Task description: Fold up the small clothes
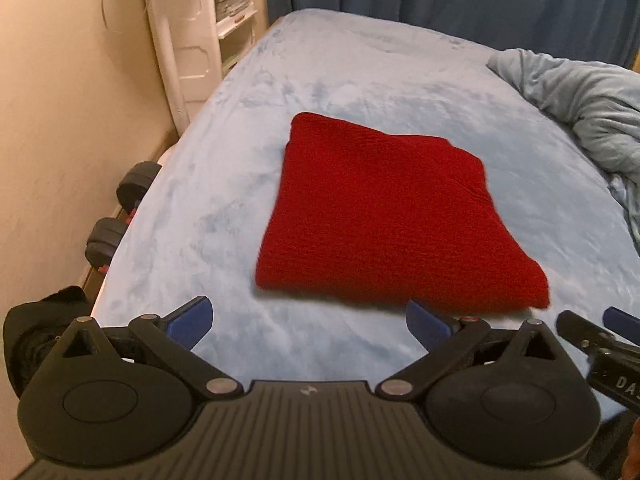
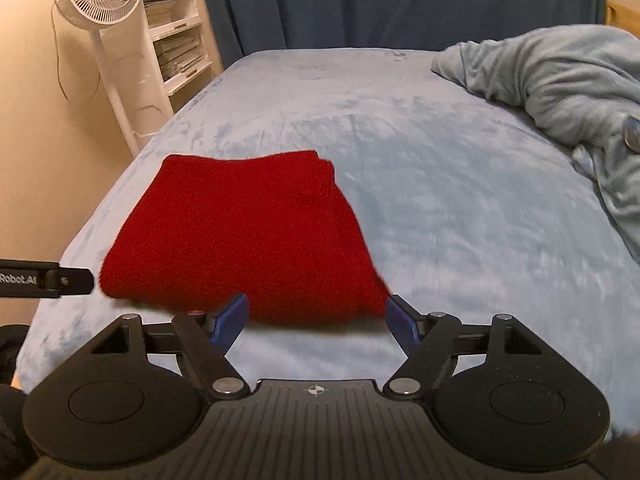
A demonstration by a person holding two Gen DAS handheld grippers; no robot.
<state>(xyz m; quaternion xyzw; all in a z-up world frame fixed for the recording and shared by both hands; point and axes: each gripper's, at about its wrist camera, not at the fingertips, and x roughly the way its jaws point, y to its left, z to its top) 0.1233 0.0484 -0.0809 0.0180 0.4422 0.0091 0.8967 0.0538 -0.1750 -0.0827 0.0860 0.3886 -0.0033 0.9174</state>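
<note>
A red knitted garment (image 1: 384,216) lies folded into a flat square on the light blue bed (image 1: 240,184). My left gripper (image 1: 308,320) is open wide, just short of the garment's near edge, with nothing between its blue fingertips. In the right wrist view the same red garment (image 2: 244,232) lies left of centre on the bed (image 2: 440,200). My right gripper (image 2: 316,316) is open at the garment's near edge; its pads do not press on the cloth. The right gripper's tip (image 1: 592,340) shows at the left wrist view's right edge.
A crumpled light blue blanket (image 2: 560,84) is heaped at the bed's far right. A white standing fan (image 2: 104,20) and white shelves (image 2: 180,40) stand at the left wall. Dark dumbbells (image 1: 120,208) lie on the floor left of the bed. Blue curtains (image 2: 400,4) hang behind.
</note>
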